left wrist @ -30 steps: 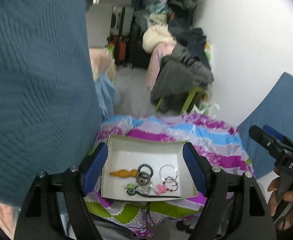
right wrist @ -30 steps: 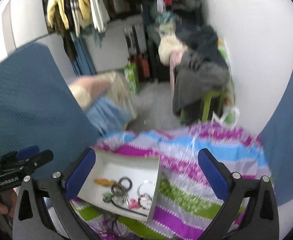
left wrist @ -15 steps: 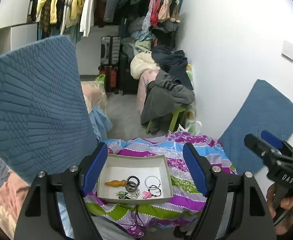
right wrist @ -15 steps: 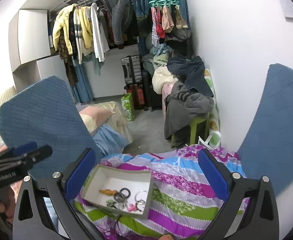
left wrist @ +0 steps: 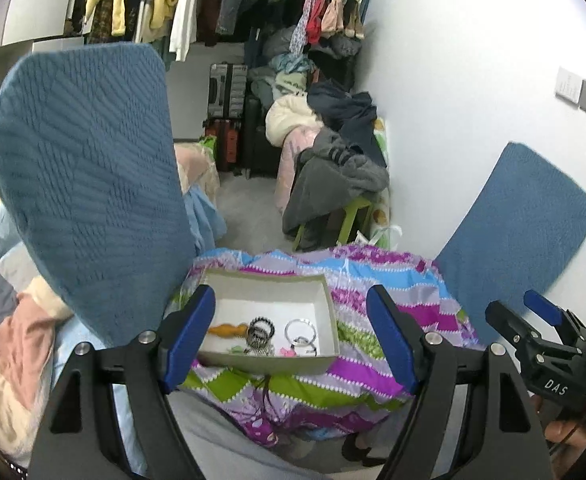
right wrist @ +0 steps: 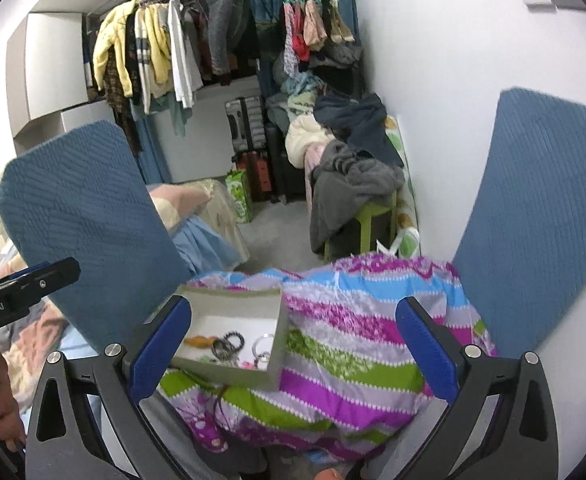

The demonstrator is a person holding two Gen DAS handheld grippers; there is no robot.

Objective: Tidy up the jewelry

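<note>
Nearest the cameras, both pairs of tongs are spread wide with nothing between their blue pads: the left gripper (left wrist: 291,334) frames the box from above, and the right gripper (right wrist: 293,344) hangs a little to its right, over the cloth. Both are held well clear of everything.

Just beyond, a shallow white box (left wrist: 325,292) sits on a striped cloth (left wrist: 393,308) that covers a small surface. All the jewelry is inside it, bunched along the near wall: an orange piece (left wrist: 225,329) at the left, a dark beaded bracelet (left wrist: 261,325) in the middle, a metal ring (left wrist: 300,327) to its right, and small green and pink bits by the near edge.

The orange piece lies flat, its long axis running left to right along the box; which end is which I cannot tell.

This layout fits either pieces gathered and waiting to be sorted, or pieces already collected in the box, so the step stays unsettled.

Farther off stand two blue cushions (left wrist: 89,184) and hanging clothes (right wrist: 153,56).
</note>
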